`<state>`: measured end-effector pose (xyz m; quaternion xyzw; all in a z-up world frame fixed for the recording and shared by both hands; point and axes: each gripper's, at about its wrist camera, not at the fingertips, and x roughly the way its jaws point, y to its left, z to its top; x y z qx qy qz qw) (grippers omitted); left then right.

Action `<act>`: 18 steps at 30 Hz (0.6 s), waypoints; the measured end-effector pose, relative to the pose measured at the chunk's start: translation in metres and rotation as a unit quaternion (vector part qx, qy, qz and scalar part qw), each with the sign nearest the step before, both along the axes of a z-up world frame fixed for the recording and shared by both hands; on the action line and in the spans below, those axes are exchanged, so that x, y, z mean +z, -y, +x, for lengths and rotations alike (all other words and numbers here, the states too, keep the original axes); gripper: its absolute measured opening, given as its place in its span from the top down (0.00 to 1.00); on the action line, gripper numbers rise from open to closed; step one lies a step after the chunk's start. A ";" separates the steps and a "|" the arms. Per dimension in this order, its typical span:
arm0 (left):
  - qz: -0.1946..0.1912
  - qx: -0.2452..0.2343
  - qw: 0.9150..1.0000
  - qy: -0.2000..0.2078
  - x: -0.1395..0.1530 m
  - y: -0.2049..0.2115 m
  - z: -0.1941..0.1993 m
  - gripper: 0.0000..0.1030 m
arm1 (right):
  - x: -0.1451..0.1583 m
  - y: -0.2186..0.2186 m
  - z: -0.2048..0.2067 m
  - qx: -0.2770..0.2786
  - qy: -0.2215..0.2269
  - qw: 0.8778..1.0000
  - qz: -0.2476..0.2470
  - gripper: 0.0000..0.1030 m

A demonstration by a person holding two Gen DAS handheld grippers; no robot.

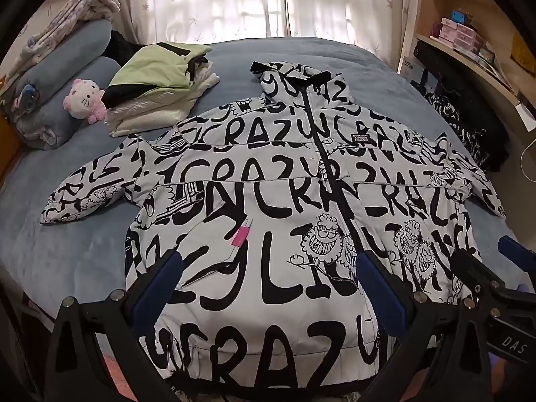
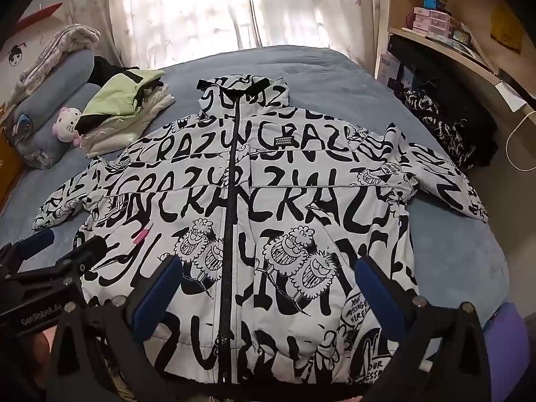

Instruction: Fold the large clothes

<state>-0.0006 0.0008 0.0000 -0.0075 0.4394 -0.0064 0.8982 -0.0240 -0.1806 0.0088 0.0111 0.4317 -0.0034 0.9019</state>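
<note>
Right wrist view: we hover both grippers (image 2: 264, 284) (image 1: 268, 281), fingers spread empty, above the jacket (image 2: 241, 207) laid flat for folding.

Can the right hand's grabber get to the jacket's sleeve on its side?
Probably yes. The right gripper hovers with open jaws over the white-and-black printed puffer jacket, and its right sleeve lies uncovered on the blue bed.

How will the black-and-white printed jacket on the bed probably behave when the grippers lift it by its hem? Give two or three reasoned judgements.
The jacket looks puffy and quilted, so it will probably sag and bend rather than stay flat. Its sleeves lie spread out loose, so they would likely dangle. The fabric has a slight sheen, so it may slip between the blue pads.
</note>
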 end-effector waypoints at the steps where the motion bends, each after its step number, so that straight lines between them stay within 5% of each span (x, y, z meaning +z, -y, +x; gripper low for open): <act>1: -0.002 -0.001 1.000 -0.001 0.000 0.000 -0.001 0.01 | 0.000 0.000 0.000 0.001 -0.001 1.000 -0.001 0.00; 18: -0.003 -0.019 1.000 -0.015 -0.001 0.004 0.002 0.01 | 0.000 -0.006 0.002 0.004 -0.001 1.000 -0.007 0.00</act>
